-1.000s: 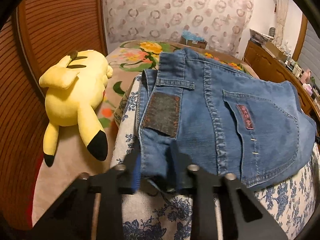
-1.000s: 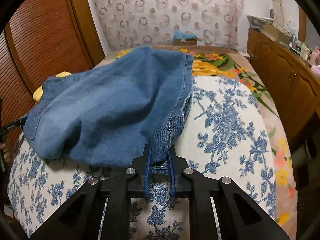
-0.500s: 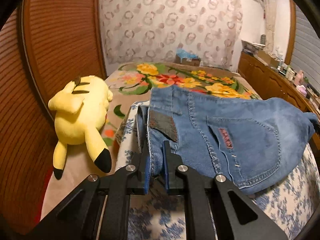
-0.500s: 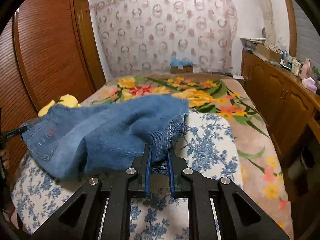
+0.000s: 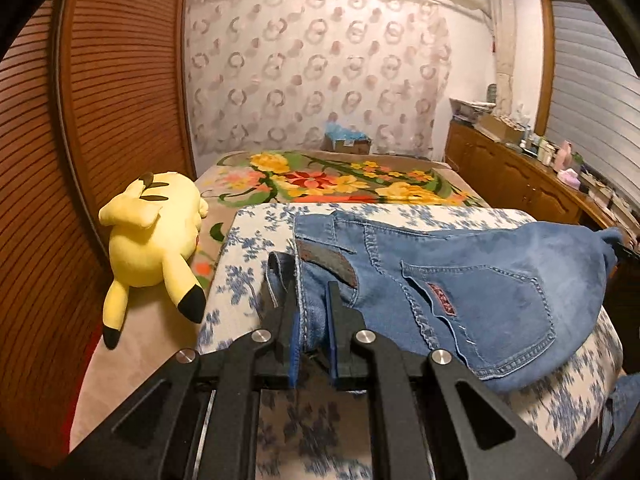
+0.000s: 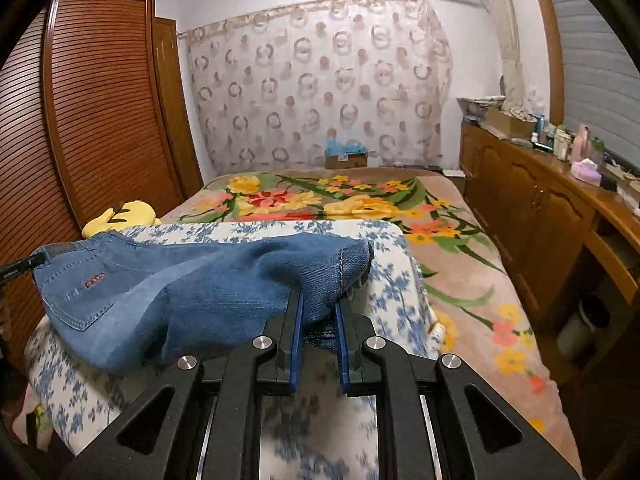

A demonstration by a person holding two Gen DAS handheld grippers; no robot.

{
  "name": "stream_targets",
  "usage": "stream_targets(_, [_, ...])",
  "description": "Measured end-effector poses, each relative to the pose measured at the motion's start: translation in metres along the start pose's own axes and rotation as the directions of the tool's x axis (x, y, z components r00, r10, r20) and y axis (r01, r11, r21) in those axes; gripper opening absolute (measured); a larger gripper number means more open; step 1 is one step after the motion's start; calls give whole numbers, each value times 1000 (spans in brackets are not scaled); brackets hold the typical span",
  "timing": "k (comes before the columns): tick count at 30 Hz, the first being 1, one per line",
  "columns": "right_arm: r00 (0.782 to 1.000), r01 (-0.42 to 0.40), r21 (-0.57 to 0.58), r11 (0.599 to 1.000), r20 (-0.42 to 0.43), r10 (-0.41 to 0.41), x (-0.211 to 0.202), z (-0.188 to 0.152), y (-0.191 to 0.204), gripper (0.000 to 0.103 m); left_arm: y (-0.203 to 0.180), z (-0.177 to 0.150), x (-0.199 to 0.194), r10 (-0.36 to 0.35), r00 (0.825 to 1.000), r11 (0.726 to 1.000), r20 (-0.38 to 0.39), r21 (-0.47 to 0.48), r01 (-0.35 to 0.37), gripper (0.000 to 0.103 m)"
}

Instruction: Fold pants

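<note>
Blue denim pants (image 5: pixel 460 292) hang stretched between both grippers above a blue-flowered white cloth (image 5: pixel 256 248) on the bed. My left gripper (image 5: pixel 312 292) is shut on the waistband end, beside the dark leather patch (image 5: pixel 326 258) and the back pocket (image 5: pixel 492 308). In the right wrist view the pants (image 6: pixel 192 292) run off to the left, and my right gripper (image 6: pixel 318 300) is shut on a bunched hem end. The left gripper's tip (image 6: pixel 20 268) shows at the far left edge there, holding the waistband.
A yellow plush toy (image 5: pixel 154 240) lies at the left against the slatted wooden wardrobe (image 5: pixel 92 120). A floral blanket (image 6: pixel 344 200) covers the bed beyond the cloth. Wooden cabinets (image 6: pixel 540 216) with clutter line the right side. A cardboard box (image 5: pixel 346 144) sits by the curtain.
Both grippers have lifted and pulled back toward the near side with the pants, which now sit lower and smaller in each view; more of the bed and room shows.
</note>
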State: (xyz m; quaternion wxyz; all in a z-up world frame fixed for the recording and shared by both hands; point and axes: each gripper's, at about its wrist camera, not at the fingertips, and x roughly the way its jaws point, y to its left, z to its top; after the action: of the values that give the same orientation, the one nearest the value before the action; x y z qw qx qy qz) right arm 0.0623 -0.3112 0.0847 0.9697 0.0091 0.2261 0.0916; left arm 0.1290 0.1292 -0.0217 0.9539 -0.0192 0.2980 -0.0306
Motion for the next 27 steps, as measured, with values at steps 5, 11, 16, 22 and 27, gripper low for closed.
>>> stream_targets(5, [1000, 0, 17, 1000, 7, 0, -25, -19, 4, 14, -2, -25, -27, -12, 1000, 1000, 5, 1, 12, 12])
stream_targets(11, [999, -26, 53, 998, -37, 28, -38, -37, -3, 14, 1, -61, -26, -23, 998, 999, -66, -36, 21, 12])
stream_targets(16, [996, -13, 86, 996, -89, 21, -19, -43, -13, 15, 3, -79, -8, -2, 992, 1000, -127, -26, -2, 15])
stream_targets(22, [996, 4, 91, 996, -86, 4, -22, -34, -14, 21, -4, -82, -7, 22, 992, 1000, -123, 19, -20, 40])
stream_targets(27, [997, 11, 89, 996, -75, -4, -34, -35, -11, 31, -5, -70, -6, -27, 995, 1000, -98, -5, 27, 78])
